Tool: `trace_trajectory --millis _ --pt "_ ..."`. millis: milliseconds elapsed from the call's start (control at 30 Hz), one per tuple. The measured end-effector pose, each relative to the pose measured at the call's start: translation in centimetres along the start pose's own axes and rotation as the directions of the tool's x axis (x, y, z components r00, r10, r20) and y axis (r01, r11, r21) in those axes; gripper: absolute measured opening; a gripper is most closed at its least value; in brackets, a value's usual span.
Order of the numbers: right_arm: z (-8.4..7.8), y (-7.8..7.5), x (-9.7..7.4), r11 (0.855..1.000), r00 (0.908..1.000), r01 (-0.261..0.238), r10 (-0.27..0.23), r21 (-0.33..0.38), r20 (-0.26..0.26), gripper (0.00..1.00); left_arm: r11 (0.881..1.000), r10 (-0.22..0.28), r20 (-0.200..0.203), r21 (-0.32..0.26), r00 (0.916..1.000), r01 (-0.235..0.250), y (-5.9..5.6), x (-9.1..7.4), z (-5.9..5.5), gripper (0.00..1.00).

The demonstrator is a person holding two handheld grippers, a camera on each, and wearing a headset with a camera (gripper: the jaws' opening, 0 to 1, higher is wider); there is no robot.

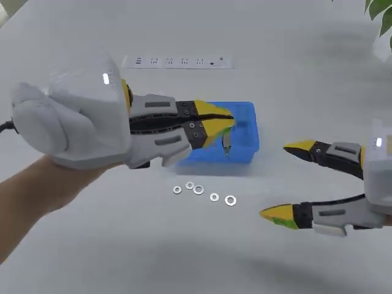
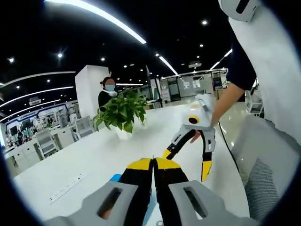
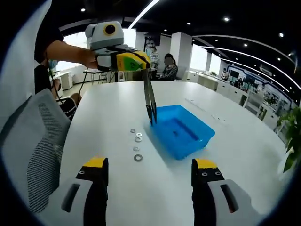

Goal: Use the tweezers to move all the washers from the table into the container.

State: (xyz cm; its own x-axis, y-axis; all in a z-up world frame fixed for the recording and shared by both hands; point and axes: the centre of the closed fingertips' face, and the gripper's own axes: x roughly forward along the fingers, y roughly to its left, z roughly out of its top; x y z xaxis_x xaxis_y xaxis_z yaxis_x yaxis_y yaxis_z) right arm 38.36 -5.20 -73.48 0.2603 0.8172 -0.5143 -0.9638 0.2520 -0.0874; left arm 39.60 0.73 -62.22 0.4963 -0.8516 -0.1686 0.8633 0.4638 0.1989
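Several small metal washers (image 1: 198, 190) lie in a loose row on the white table, just in front of the blue container (image 1: 245, 116). My left gripper (image 1: 219, 124) is shut on the tweezers (image 1: 226, 146), which hang point-down at the container's near rim. The right gripper view shows the tweezers (image 3: 150, 101) under the left gripper (image 3: 127, 60), their tips by the edge of the container (image 3: 181, 132), with the washers (image 3: 138, 157) nearby. My right gripper (image 1: 277, 180) is open to the right of the washers, and its jaws hold nothing (image 3: 149, 165).
A white power strip (image 1: 177, 61) lies on the table behind the container. A potted plant (image 2: 122, 110) stands at the far corner of the table. A mesh office chair (image 3: 37, 141) stands beside the table. A person stands behind the plant.
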Motion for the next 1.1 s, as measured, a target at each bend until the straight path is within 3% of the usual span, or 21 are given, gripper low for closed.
trace_trajectory --millis 133,300,500,633,833,967,1100 --pt "-1.4 0.9 -0.5 0.999 0.9999 -0.004 0.004 0.038 -0.010 0.76 1.000 -0.021 -0.022 -0.013 0.9995 0.021 -0.9 0.3 -1.0 0.05" --pt "-2.1 1.9 -0.7 0.999 0.9999 -0.013 0.013 0.053 -0.006 0.79 0.999 -0.025 -0.019 -0.048 0.9995 0.024 -1.4 0.6 -1.5 0.05" --pt "-3.3 3.1 -1.1 0.998 0.9980 -0.057 0.057 0.024 -0.027 0.87 0.997 -0.041 -0.047 -0.065 0.9981 0.037 -2.1 0.6 -2.9 0.05" --pt "-3.8 3.3 -1.1 0.998 0.9980 -0.053 0.054 0.023 -0.032 0.90 0.997 -0.082 -0.113 -0.006 0.9902 0.082 -3.6 0.8 -4.5 0.05" --pt "-4.1 3.9 -0.5 0.998 0.9982 -0.054 0.055 0.026 -0.026 1.00 0.995 -0.094 -0.119 -0.040 0.9885 0.089 -4.4 1.1 -5.6 0.05" --pt "-4.5 4.2 -0.1 0.998 0.9975 -0.059 0.058 -0.017 -0.041 1.00 0.994 -0.102 -0.119 -0.047 0.9876 0.097 -4.6 1.4 -5.8 0.05" --pt "-4.4 4.5 0.0 0.998 0.9971 -0.067 0.067 -0.013 -0.036 1.00 0.995 -0.092 -0.112 -0.054 0.9895 0.087 -4.4 1.7 -5.8 0.05"
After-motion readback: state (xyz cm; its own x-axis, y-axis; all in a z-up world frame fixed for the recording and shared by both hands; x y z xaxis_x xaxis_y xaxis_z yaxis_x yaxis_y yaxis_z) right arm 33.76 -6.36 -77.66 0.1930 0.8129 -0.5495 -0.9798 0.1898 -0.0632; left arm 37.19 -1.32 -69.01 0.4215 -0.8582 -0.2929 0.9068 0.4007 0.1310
